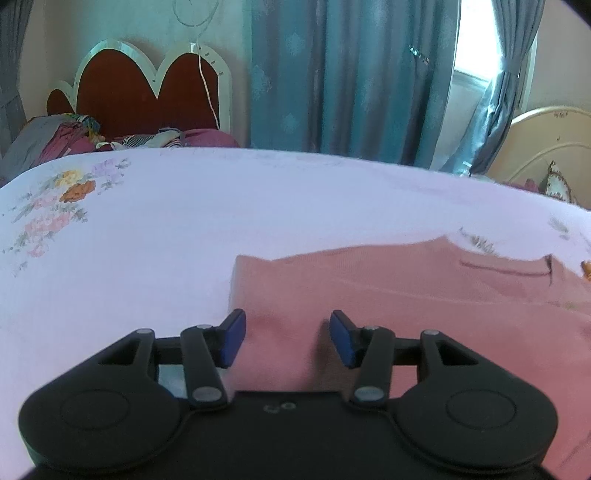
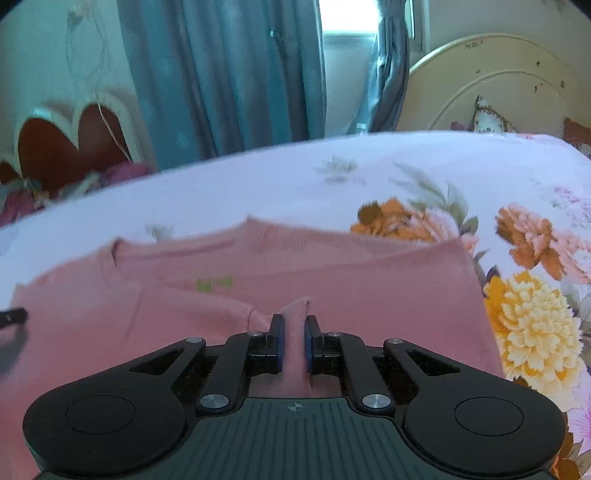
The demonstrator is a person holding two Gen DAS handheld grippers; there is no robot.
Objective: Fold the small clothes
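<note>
A pink small shirt [image 1: 406, 295] lies flat on a white, flower-printed bedsheet [image 1: 184, 221]. My left gripper [image 1: 287, 321] hovers open over the shirt's near left edge. Its blue pads [image 1: 232, 339] stand well apart, and only flat cloth shows between them. In the right wrist view the same shirt [image 2: 369, 288] shows a neckline and a small green mark [image 2: 214, 284]. My right gripper [image 2: 294, 321] is shut on a raised pinch of the pink cloth [image 2: 297, 306] at the shirt's near edge. The sheet [image 2: 258, 184] spreads beyond it.
A red heart-shaped headboard [image 1: 140, 88] with a pile of clothes [image 1: 55, 136] stands at the far left. Teal curtains [image 1: 332, 74] and a bright window [image 2: 351, 22] are behind the bed. A cream headboard [image 2: 498, 85] is at the far right.
</note>
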